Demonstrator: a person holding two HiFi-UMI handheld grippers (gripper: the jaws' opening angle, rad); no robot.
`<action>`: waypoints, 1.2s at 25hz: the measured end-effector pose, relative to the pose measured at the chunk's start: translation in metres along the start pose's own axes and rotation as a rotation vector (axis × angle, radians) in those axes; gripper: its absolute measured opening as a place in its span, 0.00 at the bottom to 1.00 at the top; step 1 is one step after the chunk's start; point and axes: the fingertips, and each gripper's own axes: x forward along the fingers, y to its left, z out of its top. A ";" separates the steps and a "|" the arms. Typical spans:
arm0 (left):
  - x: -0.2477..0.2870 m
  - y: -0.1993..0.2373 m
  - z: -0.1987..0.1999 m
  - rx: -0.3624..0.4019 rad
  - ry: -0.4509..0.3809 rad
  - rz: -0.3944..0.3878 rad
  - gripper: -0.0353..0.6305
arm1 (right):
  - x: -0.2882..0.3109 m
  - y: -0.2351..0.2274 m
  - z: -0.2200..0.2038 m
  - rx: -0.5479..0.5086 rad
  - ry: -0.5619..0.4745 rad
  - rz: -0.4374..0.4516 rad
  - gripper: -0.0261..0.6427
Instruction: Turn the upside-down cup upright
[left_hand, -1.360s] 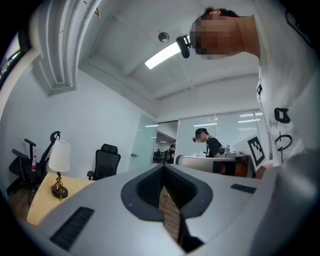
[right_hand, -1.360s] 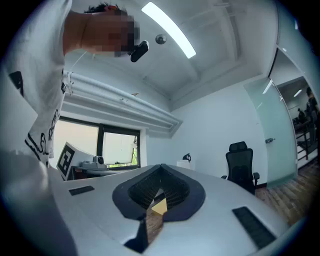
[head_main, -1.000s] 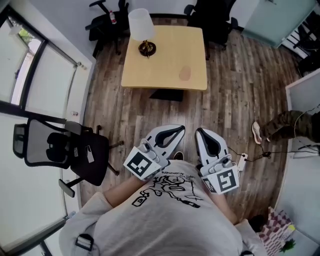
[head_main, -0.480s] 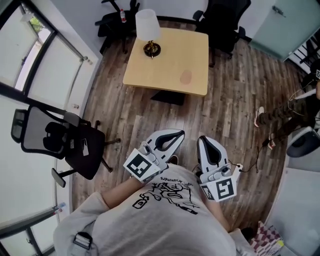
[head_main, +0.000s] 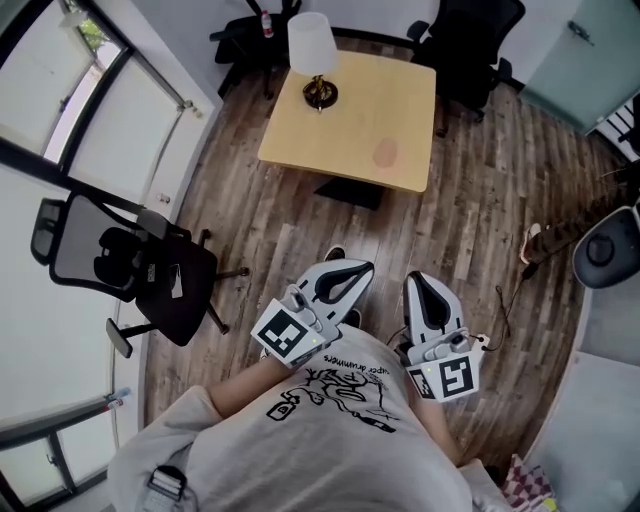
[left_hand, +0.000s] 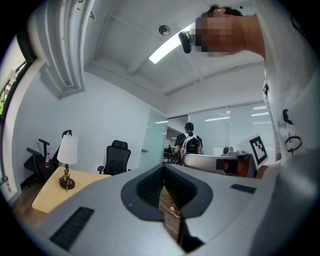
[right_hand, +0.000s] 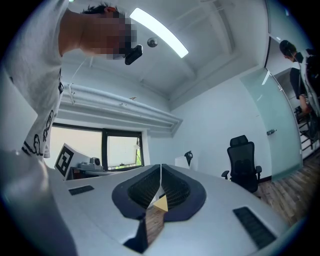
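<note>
Head view: pinkish round cup (head_main: 385, 153) on square pale-wood table (head_main: 335, 135).

Table (head_main: 345, 115) pale wood, smooth, matt; floor (head_main: 275, 230) grainy wood planks; left hand-held gripper (head_main: 366, 270) shell matt grey-white plastic.

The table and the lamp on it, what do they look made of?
Table: probably light wood or wood laminate, matte, with an even pale tan top. Lamp: white shade, likely fabric or paper; its dark base shows glints, perhaps polished metal.
</note>
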 end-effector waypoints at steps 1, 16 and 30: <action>0.001 0.004 0.001 0.000 -0.006 0.005 0.06 | 0.003 -0.001 0.000 -0.001 0.000 0.003 0.08; 0.055 0.117 0.017 0.000 -0.024 0.031 0.06 | 0.108 -0.050 -0.003 -0.037 0.027 0.017 0.08; 0.111 0.253 0.046 -0.007 -0.035 -0.058 0.06 | 0.260 -0.099 0.002 -0.073 0.064 0.002 0.08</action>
